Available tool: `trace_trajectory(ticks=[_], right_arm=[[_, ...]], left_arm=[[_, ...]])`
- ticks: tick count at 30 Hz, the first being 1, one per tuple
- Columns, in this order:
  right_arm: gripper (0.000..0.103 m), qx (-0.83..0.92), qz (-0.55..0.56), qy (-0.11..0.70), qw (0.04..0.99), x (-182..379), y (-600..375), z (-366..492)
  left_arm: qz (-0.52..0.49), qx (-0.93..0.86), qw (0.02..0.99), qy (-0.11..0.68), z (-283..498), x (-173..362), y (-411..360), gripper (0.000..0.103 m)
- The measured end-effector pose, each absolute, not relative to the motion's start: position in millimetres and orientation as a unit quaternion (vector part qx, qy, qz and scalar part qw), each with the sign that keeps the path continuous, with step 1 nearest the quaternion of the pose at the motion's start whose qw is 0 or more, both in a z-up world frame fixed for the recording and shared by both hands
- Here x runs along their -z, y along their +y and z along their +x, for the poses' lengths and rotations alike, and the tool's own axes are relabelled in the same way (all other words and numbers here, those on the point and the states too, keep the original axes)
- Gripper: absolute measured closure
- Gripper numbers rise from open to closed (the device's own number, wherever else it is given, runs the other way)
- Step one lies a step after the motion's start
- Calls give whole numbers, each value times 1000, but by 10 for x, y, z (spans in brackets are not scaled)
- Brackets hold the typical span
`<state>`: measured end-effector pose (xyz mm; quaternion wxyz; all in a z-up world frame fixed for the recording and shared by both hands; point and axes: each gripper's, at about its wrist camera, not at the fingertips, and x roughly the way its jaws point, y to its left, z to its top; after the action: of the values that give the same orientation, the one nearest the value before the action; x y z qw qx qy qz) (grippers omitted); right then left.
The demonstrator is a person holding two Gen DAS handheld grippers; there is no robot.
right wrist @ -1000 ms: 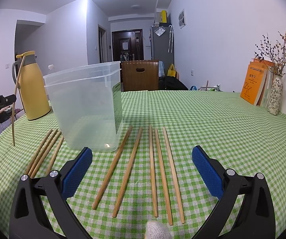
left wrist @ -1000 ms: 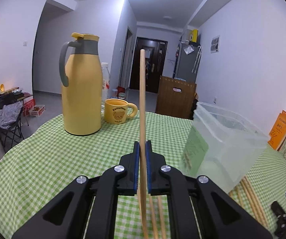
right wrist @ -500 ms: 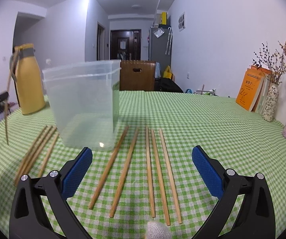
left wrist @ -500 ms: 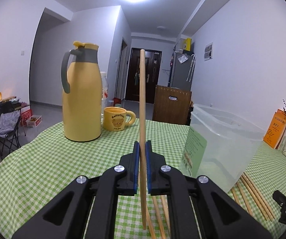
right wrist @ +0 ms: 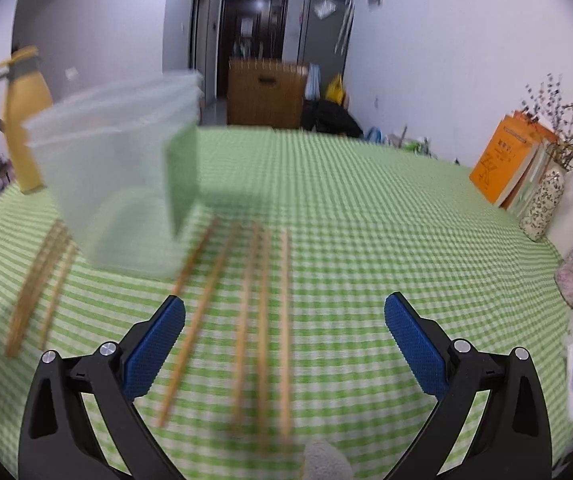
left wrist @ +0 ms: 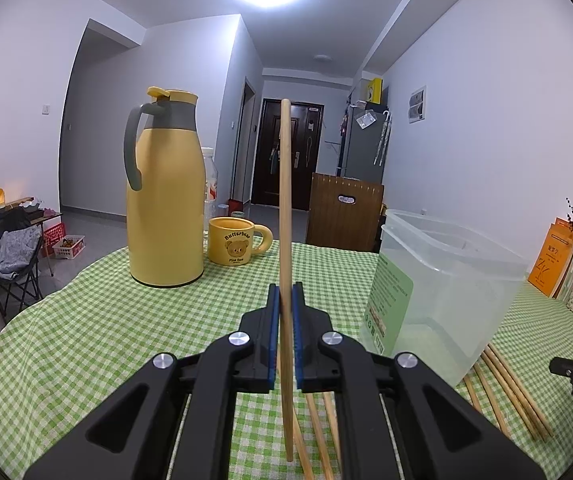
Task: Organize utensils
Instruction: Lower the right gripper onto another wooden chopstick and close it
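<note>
Green checked cloth (left wrist: 86,332), white-walled room.
Left gripper (left wrist: 282,300) pinches one chopstick (left wrist: 285,216) upright between its pads; right gripper (right wrist: 284,320) spread wide above loose chopsticks (right wrist: 262,312) beside the bin (right wrist: 118,184).

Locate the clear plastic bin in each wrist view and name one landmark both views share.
Left wrist: clear plastic bin right of centre, beside the left gripper's upright chopstick.
Right wrist: bin upper left, blurred.
Shared landmark: yellow thermos.
</note>
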<state>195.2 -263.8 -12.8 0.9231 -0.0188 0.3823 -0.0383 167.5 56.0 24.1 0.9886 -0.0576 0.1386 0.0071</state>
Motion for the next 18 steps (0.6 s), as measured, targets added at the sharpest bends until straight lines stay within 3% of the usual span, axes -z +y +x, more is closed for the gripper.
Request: trace_trajectory(ticks=[3,6,8,18], right_arm=[[12,7,37,452,891,219,-2889,2223],[40,-2,48,490,870,276,-2988,2391],[41,-9,46,517,855,329,-3018,2514],[80,-30,-9,591,806,615,-2662,2805]], left_arm=[[-56,-7,989,136,1667,-246,554,99],[-56,-8,989,135,1659,-245,551,99],[-58,-7,989,134,1655,-247,556,99],[-57,-6,989,134,1643,-232,539,99]])
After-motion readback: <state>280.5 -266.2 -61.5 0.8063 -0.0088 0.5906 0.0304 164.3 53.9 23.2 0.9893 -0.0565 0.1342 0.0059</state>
